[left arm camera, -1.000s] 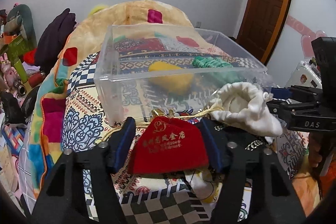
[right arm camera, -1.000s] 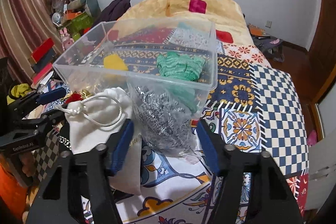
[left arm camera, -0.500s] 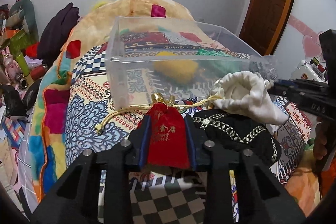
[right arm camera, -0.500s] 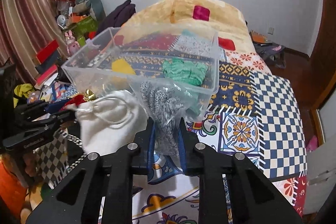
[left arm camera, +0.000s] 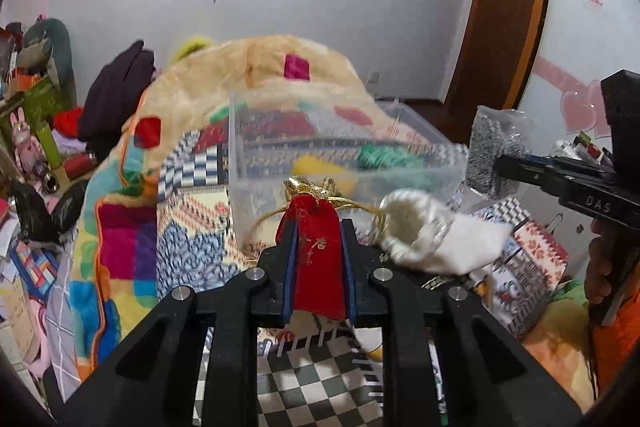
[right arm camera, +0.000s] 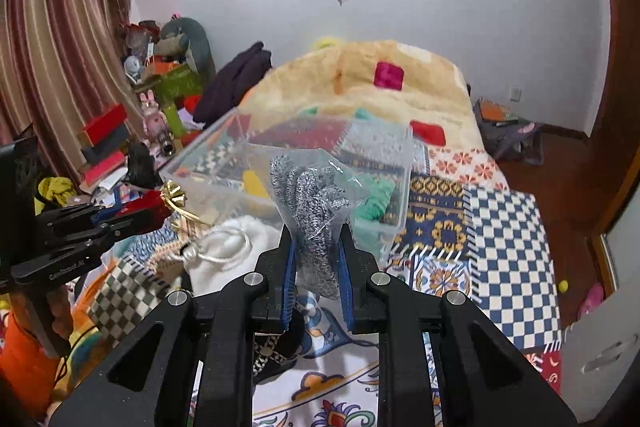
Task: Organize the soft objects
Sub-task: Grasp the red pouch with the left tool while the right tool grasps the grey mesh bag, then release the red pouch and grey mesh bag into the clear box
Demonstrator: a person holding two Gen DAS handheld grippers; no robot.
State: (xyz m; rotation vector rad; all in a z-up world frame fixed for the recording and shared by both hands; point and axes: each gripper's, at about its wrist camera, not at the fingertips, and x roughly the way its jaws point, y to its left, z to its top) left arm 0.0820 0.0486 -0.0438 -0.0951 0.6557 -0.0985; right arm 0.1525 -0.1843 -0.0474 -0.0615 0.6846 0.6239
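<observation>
My left gripper [left arm camera: 318, 227] is shut on a red velvet pouch [left arm camera: 318, 259] with a gold drawstring and holds it lifted in front of the clear plastic bin [left arm camera: 256, 187]. My right gripper [right arm camera: 316, 231] is shut on a grey knitted item in a clear plastic bag [right arm camera: 312, 203], also lifted near the bin [right arm camera: 396, 195]. The bin holds a yellow item [left arm camera: 320, 167] and a green item [right arm camera: 376, 199]. A white drawstring pouch [left arm camera: 424, 235] lies on the bed in front of the bin, also in the right wrist view [right arm camera: 236, 247].
The bin stands on a patterned bedspread [right arm camera: 508, 239] with a fluffy cream blanket [left arm camera: 256, 75] behind. A black embroidered item [right arm camera: 276, 351] lies under the right gripper. Cluttered shelves and toys [right arm camera: 160, 99] stand left of the bed. A wooden door [left arm camera: 504, 11] is at right.
Both grippers closed from open, the left on the red pouch and the right on the bagged grey item, then lifted them off the bed toward the bin.
</observation>
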